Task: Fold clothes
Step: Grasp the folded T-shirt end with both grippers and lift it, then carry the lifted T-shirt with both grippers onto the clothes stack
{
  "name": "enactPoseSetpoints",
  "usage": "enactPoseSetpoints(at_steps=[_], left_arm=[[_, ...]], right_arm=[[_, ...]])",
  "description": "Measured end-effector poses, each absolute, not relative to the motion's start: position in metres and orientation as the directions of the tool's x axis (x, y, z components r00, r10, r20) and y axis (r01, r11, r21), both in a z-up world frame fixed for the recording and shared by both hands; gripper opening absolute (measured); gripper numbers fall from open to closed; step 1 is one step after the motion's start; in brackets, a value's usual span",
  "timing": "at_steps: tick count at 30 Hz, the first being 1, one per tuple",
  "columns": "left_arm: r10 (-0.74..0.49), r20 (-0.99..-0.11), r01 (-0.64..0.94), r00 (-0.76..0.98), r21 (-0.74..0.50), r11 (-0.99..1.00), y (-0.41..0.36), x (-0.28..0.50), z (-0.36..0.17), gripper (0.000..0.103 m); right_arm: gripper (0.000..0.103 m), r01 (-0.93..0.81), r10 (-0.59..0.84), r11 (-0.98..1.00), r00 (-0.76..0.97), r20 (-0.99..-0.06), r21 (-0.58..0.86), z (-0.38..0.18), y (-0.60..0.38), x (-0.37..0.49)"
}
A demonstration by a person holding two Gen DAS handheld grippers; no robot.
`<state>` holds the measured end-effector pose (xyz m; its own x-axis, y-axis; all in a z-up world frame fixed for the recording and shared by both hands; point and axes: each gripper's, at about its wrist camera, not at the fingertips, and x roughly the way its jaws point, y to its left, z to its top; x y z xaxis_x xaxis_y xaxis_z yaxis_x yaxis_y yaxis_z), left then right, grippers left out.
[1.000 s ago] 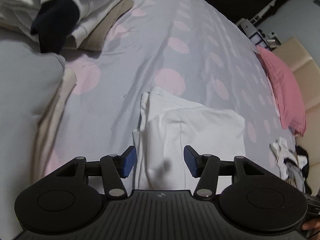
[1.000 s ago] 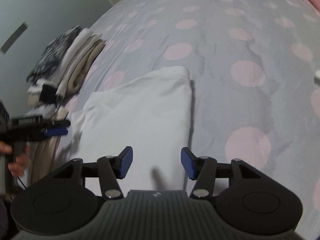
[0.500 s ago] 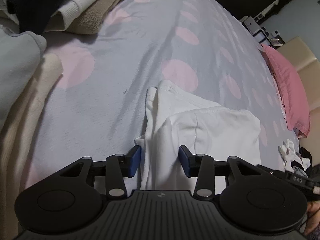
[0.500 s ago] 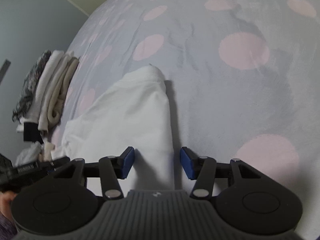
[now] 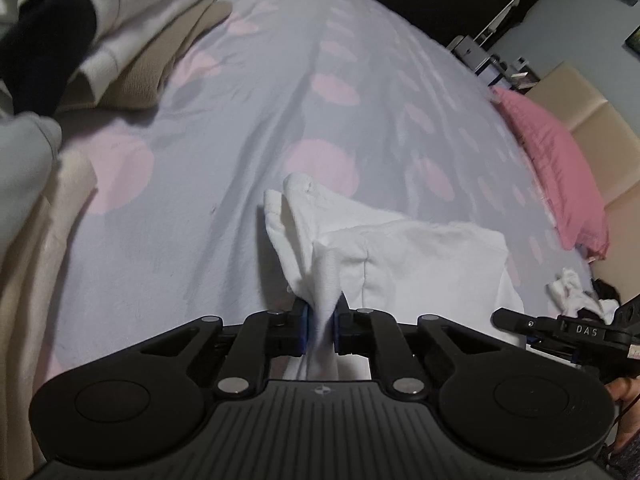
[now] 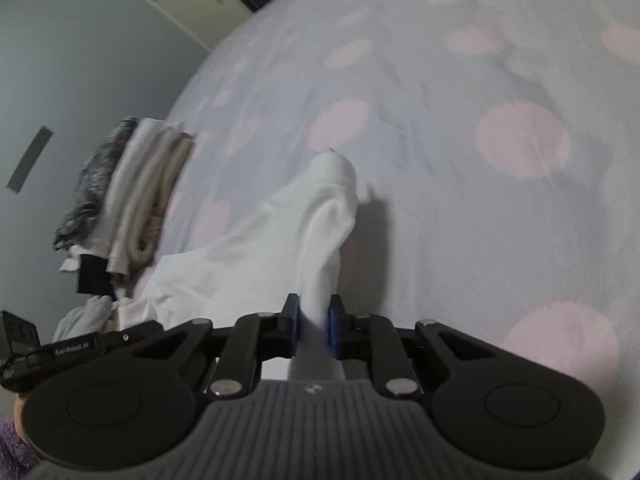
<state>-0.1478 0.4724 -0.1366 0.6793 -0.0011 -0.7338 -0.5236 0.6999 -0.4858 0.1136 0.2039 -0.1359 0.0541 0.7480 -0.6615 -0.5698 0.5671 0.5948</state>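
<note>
White garment (image 5: 420,256): partly folded, lying on the bed (image 5: 248,128) near its near edge; two near corners lifted off the sheet.

Left gripper (image 5: 320,330): blue pads closed on a bunched fold of the white garment at its left near corner; cloth runs up from between the pads.

Right gripper (image 6: 312,330): pads closed on the garment's right near edge; fabric rises in a ridge from the pinch toward the far corner. In the left wrist view its black body shows at the right edge.

Bed: grey-lilac sheet with pink dots, wrinkled.

Stack of folded clothes (image 6: 132,196): beige, white and dark patterned pieces, at the bed's left edge, apart from the garment.

Pink pillow (image 5: 556,164): at the bed's right edge.

Small heap of unfolded clothes (image 5: 576,296): at the right edge, nearer than the pillow.
</note>
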Motion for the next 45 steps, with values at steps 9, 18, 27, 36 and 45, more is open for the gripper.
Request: enactPoseSetpoints(at_steps=[9, 18, 27, 36, 45], left_arm=[[0.079, -0.645, -0.465, 0.76, -0.454, 0.76, 0.445, -0.181, -0.081, 0.009], [0.182, -0.524, -0.443, 0.832, -0.43, 0.787, 0.426, -0.249, -0.022, 0.008], [0.321, -0.368, -0.464, 0.873, -0.421, 0.78, 0.423, -0.332, 0.051, 0.008], [0.449, -0.301, -0.535, 0.841, -0.347, 0.77, 0.439, -0.41, 0.126, 0.008], [0.558, -0.327, -0.64, 0.763, -0.253, 0.726, 0.462, -0.463, 0.154, 0.008]], right_arm=[[0.015, -0.662, 0.822, 0.473, 0.094, -0.562, 0.581, -0.08, 0.183, 0.078], [0.014, -0.76, 0.901, 0.341, 0.095, -0.423, 0.554, -0.02, 0.167, 0.019], [0.014, -0.819, 0.959, 0.19, 0.037, -0.282, 0.541, 0.029, 0.176, -0.041], [0.014, -0.828, 0.973, 0.003, -0.127, -0.193, 0.56, 0.085, 0.214, -0.087], [0.014, -0.788, 0.943, -0.052, -0.24, -0.229, 0.613, 0.079, 0.265, -0.13]])
